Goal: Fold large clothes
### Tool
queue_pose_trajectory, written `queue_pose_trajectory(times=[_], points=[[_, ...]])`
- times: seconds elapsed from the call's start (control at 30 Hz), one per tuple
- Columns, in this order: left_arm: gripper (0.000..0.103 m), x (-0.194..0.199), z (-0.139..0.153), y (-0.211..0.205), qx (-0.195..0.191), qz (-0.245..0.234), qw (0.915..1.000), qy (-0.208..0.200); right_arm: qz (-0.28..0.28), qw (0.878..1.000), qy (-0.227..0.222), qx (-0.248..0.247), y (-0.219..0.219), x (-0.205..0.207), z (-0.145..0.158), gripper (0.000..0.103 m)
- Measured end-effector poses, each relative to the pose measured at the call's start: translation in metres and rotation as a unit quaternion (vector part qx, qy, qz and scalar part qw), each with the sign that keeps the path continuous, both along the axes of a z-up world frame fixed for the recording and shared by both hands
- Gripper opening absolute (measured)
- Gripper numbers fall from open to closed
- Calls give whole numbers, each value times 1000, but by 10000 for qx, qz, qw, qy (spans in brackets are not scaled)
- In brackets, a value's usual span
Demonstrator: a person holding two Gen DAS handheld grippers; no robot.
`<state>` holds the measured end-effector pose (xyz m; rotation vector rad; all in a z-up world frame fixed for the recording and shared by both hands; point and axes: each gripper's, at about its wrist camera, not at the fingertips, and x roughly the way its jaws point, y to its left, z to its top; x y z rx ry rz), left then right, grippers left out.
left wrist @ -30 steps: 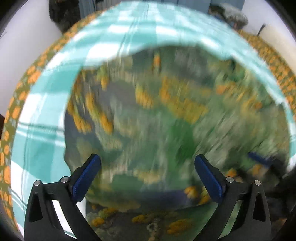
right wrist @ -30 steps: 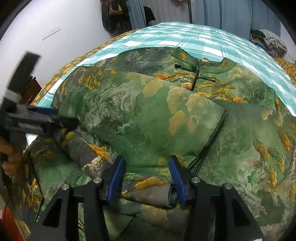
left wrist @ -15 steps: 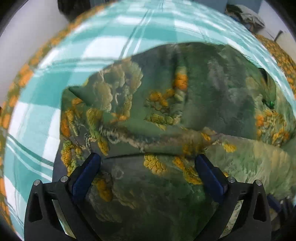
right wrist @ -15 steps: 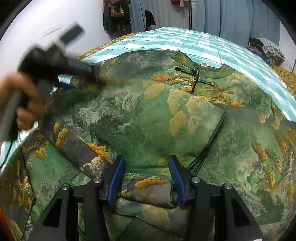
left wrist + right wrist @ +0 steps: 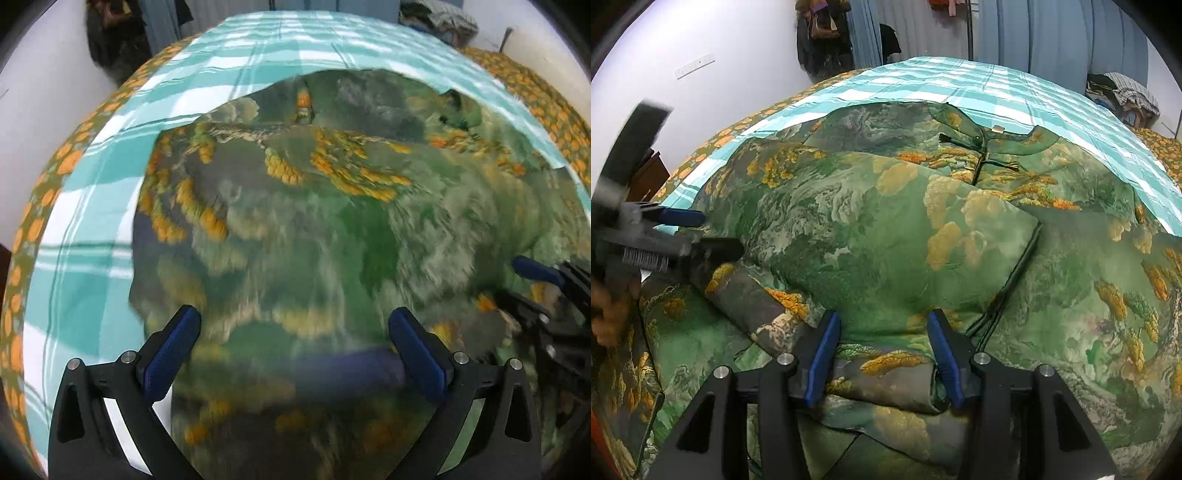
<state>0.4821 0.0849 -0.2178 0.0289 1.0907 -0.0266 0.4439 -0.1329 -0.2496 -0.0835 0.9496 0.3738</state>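
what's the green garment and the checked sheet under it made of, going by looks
Green garment: looks like a padded woven fabric with a printed landscape pattern and a slight satin sheen; it puffs up at the folds, so probably quilted. Exact fibre cannot be told.
Checked sheet: thin matte woven cloth, likely cotton or a blend, judging by the fine creases and flat teal and white checks.

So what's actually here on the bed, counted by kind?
Green patterned garment: 1
Teal checked bedsheet: 1
Hand-held gripper: 2, the left hand-held gripper and the right hand-held gripper
Total: 4
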Motion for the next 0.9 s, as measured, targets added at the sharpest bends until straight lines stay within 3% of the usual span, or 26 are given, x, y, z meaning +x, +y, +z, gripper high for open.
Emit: queue_pose_trajectory(times=[0.13, 0.2, 0.23, 0.3, 0.4, 0.53, 0.67, 0.8, 0.9], points=[[102, -40, 23, 1, -333, -173, 9990, -231, 33, 10000, 51, 25, -2, 0, 10, 51], [102, -63, 30, 2, -315, -328, 9983, -374, -69, 9998, 54, 153, -8, -7, 23, 53], [102, -80, 34, 1, -272, -410, 9978, -433, -133, 9996, 28, 234, -13, -14, 30, 56], [102, -108, 37, 6, -244, -540, 9971, -484, -219, 9989, -44, 416, -29, -32, 43, 78], [102, -148, 39, 20, -232, -544, 9971, -473, -328, 9978, -111, 573, -58, -71, 58, 79], [102, -205, 51, 58, -313, -119, 9976, -607, -929, 9952, -220, 223, -117, -132, 73, 79], [102, -236, 50, 111, -393, 733, 9948, -587, -1981, 9801, -97, 46, -200, -194, 81, 79], [102, -233, 27, 144, -1092, 1145, 9871, -227, -2595, 9647, 434, 128, -265, -235, 71, 79], [102, -223, 13, 139, -1836, 887, 9789, -161, -2565, 9624, 883, 131, -285, -255, 61, 79]])
